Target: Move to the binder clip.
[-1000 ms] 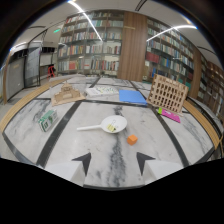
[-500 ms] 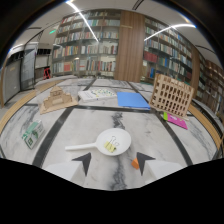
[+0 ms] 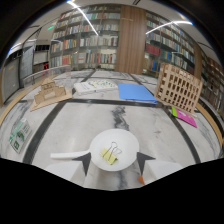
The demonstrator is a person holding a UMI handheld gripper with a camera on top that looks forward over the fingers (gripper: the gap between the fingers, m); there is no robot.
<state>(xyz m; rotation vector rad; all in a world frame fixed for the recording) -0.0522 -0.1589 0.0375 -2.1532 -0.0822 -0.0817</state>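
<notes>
A yellow binder clip with silver wire handles lies on a small white round dish on the marble table. The dish sits between my two black fingertips, with a gap on each side. My gripper is open and low over the table, and the clip is right at the line between the tips. A white strip sticks out from the dish toward the left finger. A small orange thing lies by the right finger, partly hidden.
Beyond the dish stand a wooden lattice rack, a blue folder, a printed booklet and a wooden model house. Pink and green notes lie below the rack. A green card lies far left. Bookshelves fill the background.
The gripper has come forward and lower toward the dish. The dish and clip, ahead of the fingers before, now sit between the fingertips, and the orange thing has slid back beside the right finger.
</notes>
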